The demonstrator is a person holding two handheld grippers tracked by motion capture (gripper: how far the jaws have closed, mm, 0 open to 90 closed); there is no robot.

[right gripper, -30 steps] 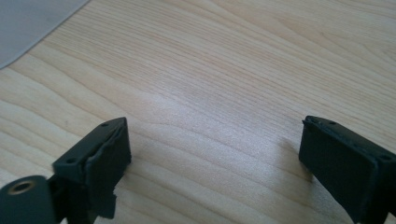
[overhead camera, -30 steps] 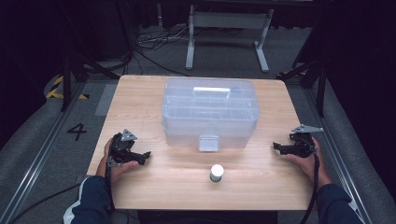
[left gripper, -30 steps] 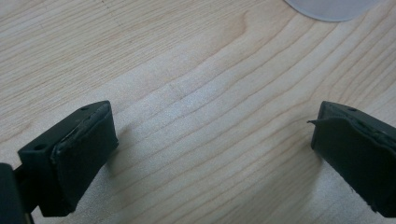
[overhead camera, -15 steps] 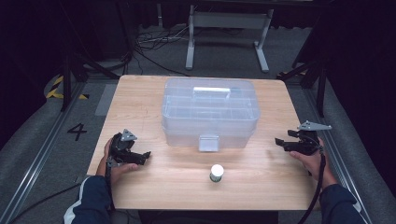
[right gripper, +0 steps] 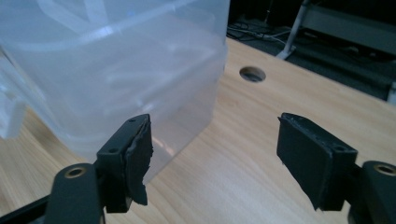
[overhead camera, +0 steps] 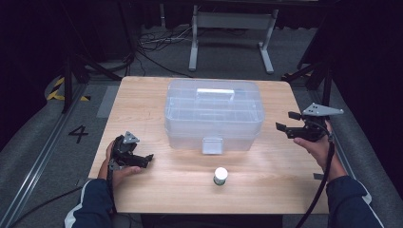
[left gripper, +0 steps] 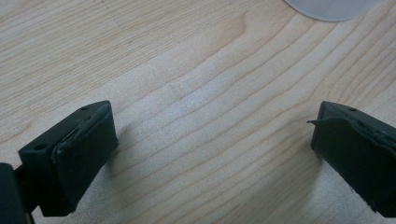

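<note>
A clear plastic storage box [overhead camera: 214, 114] with a lid, a top handle and a front latch [overhead camera: 212, 145] stands in the middle of the wooden table [overhead camera: 142, 104]. In front of it stands a small jar with a white cap [overhead camera: 220, 176]. My left gripper [overhead camera: 145, 160] rests low on the table at the front left, open, with bare wood between its jaws [left gripper: 210, 135]. My right gripper [overhead camera: 285, 122] is held above the table's right edge, open, pointing at the box's right side [right gripper: 112, 70].
A round hole [right gripper: 252, 73] is cut in the tabletop beyond the box's corner. Metal stand legs [overhead camera: 228, 28] and cables [overhead camera: 152, 47] lie on the floor behind the table. A floor mark "4" [overhead camera: 78, 134] sits left of the table.
My right gripper has lifted and drawn slightly out toward the table's right edge. The left gripper, the box and the jar have stayed put.
</note>
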